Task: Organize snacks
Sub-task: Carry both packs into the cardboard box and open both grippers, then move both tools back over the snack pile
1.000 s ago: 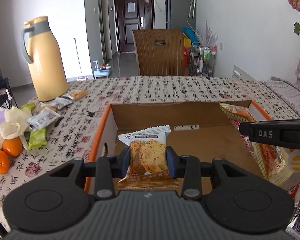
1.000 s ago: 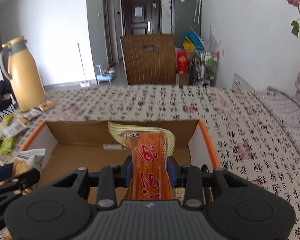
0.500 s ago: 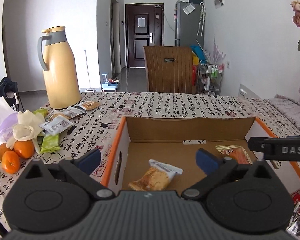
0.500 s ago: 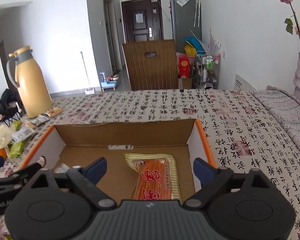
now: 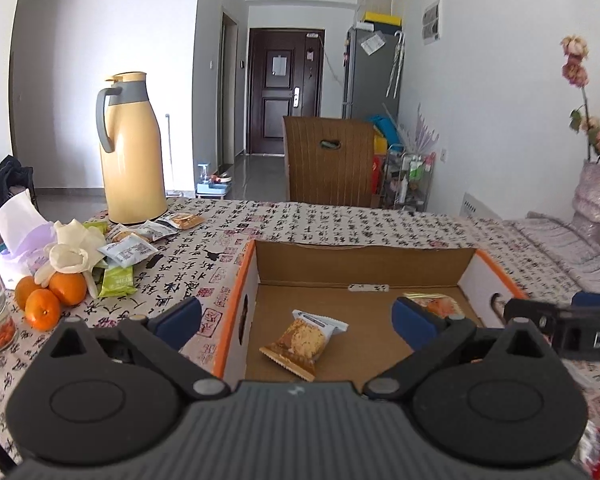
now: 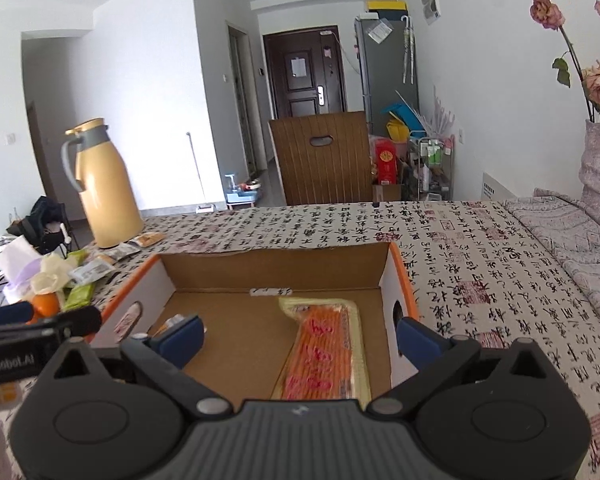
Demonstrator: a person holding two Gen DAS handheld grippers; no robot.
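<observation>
Both grippers stand wide open over the cardboard box [image 5: 364, 264], their jaws having just been opening, nothing between them. Inside the box lie the biscuit packet [image 5: 305, 342] below the left gripper [image 5: 296, 318] and the long orange packet [image 6: 324, 354] below the right gripper [image 6: 300, 334]. With the grippers side by side over one box, they could knock together or clip its wall. More snack packets [image 5: 130, 246] lie left of the box; their labels are unreadable.

Table [image 5: 340, 224] in calligraphy-print cloth, cardboard box [image 5: 364, 258], yellow jug [image 5: 132, 152], snack packets [image 5: 130, 250], oranges [image 5: 42, 312]
</observation>
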